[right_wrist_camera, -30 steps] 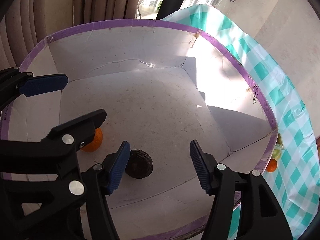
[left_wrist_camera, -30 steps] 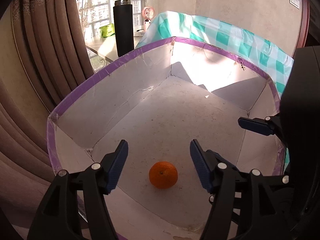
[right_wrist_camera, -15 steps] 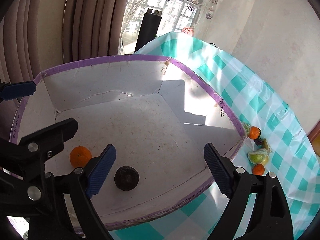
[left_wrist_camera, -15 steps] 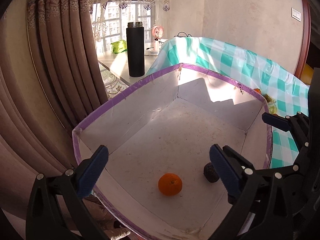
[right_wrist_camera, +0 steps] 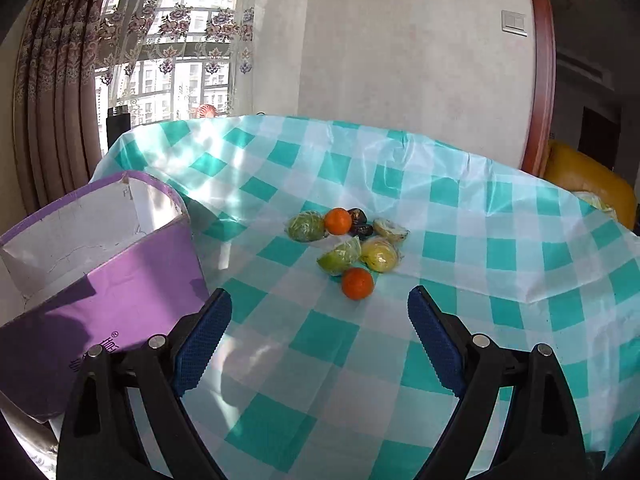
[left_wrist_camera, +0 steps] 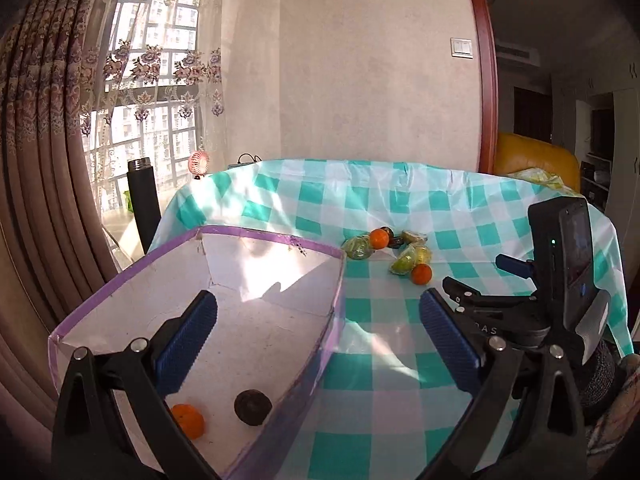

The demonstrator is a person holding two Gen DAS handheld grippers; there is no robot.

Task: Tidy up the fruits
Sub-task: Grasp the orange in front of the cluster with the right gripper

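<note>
A purple-rimmed cardboard box (left_wrist_camera: 276, 236) stands at the table's left end, and an orange (left_wrist_camera: 188, 420) and a dark round fruit (left_wrist_camera: 253, 402) lie on its white floor. My left gripper (left_wrist_camera: 318, 320) hangs open above the box's near right corner, holding nothing. A pile of fruit lies mid-table: two oranges (right_wrist_camera: 357, 283) (right_wrist_camera: 338, 221), wrapped green fruit (right_wrist_camera: 306, 226), a wrapped yellow fruit (right_wrist_camera: 379, 255) and dark fruits (right_wrist_camera: 362, 231). My right gripper (right_wrist_camera: 320, 304) is open and empty over the checked tablecloth (right_wrist_camera: 460, 240), short of the pile. It also shows as the right gripper (left_wrist_camera: 472, 270) in the left wrist view.
The box's purple outer wall (right_wrist_camera: 120, 280) stands left of the right gripper. A black flask (left_wrist_camera: 141, 200) and a pink fan (left_wrist_camera: 199, 164) sit by the window behind the table. Curtains hang at the left. A yellow chair (left_wrist_camera: 536, 160) is beyond the table's far right edge.
Both grippers opened wider, drew back out of the box and swung right toward the fruit pile. The orange and the dark fruit stayed on the box floor.
</note>
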